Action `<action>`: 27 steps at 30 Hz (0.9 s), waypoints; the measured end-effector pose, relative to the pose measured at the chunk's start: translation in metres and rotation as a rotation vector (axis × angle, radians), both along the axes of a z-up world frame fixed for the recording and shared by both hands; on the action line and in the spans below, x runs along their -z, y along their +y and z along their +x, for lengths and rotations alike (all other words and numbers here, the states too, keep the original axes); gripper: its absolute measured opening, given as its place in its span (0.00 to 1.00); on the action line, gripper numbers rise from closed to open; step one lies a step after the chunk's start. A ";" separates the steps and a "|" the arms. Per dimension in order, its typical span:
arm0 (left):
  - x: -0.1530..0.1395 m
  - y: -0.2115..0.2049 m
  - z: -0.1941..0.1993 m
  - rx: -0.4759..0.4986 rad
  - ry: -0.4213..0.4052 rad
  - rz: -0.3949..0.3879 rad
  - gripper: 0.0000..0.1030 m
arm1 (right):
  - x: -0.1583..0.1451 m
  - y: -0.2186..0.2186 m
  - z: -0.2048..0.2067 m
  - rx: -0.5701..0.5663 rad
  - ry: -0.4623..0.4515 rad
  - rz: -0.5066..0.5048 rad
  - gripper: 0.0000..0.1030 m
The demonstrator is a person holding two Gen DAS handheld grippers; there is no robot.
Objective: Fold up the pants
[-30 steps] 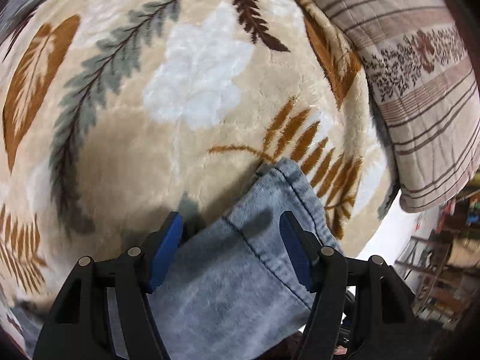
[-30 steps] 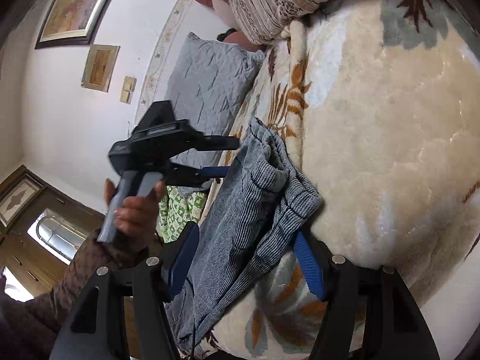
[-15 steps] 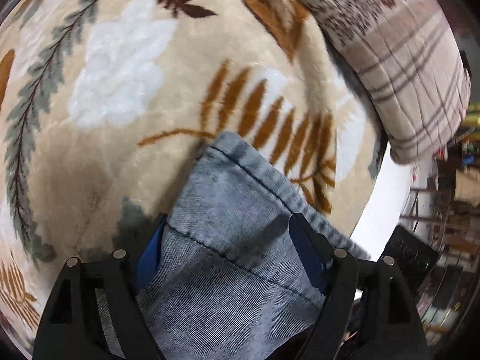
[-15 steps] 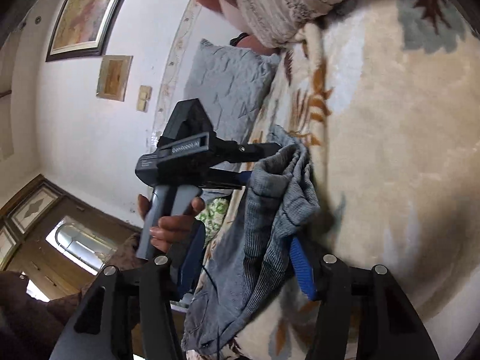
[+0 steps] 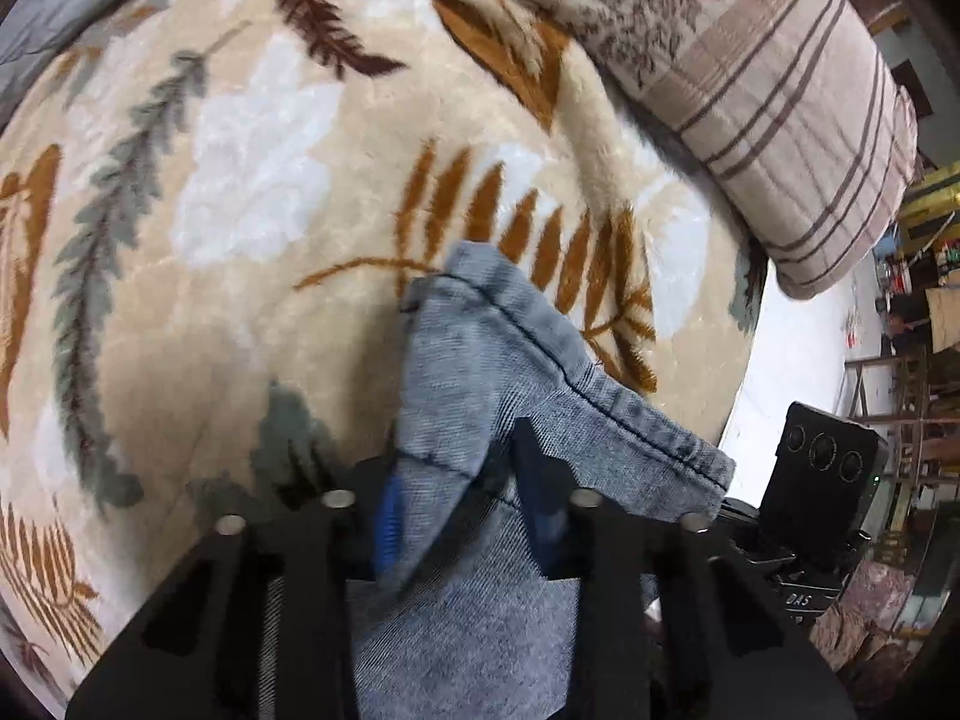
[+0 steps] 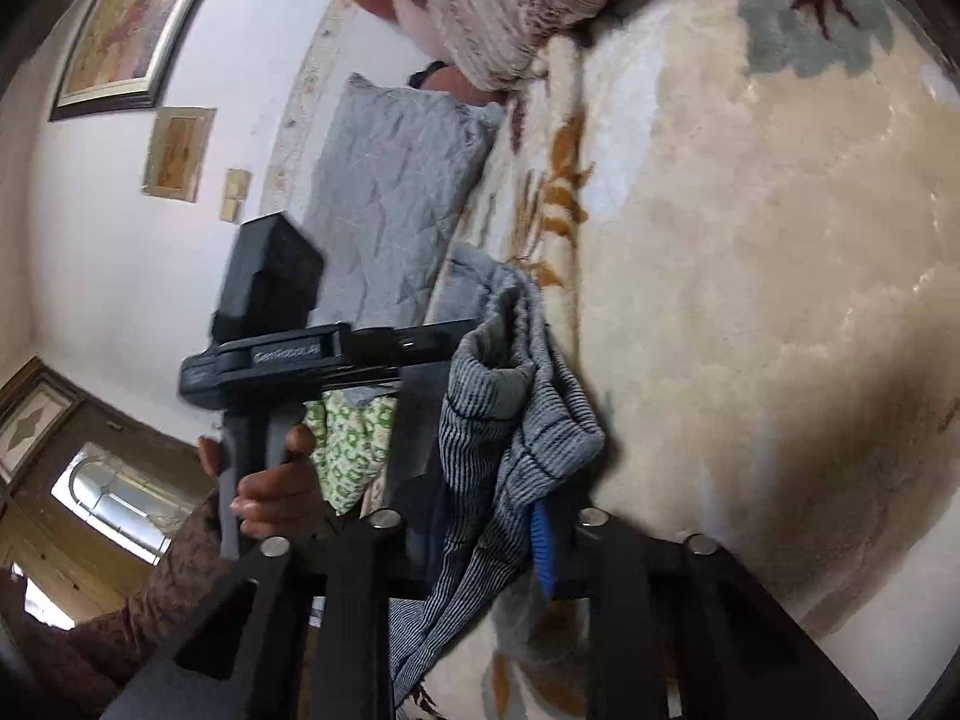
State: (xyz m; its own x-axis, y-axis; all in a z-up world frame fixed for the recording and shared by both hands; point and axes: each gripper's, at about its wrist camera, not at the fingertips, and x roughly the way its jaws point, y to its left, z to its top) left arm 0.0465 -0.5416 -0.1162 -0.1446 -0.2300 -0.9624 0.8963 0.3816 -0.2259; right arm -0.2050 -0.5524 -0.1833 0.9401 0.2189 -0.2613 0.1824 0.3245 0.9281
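The left gripper had just been closing and pinched a bunched fold of the pants near the hem, which lay on the leaf-patterned blanket at the bed's edge. The right gripper had likewise just been closing and pinched the striped inner side of the same denim, which hung between its 2 blue pads. To fold well, both pinches looked best kept firm and the cloth drawn taut and level before being laid over, or the loose hem could sag. The only legible writing, on the left gripper's body in the right view, seemed to read "GenRobot.AI", blurred.
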 end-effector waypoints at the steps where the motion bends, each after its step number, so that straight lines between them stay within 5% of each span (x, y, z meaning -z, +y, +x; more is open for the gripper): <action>1: -0.004 0.002 -0.002 -0.007 -0.001 -0.017 0.24 | -0.004 0.000 0.002 -0.005 0.013 -0.013 0.21; 17: -0.094 0.097 0.029 -0.147 0.012 -0.208 0.23 | -0.100 0.044 0.019 -0.133 -0.026 -0.270 0.21; 27: -0.095 0.192 0.047 -0.293 0.035 -0.218 0.24 | -0.130 0.122 0.056 -0.335 -0.025 -0.402 0.24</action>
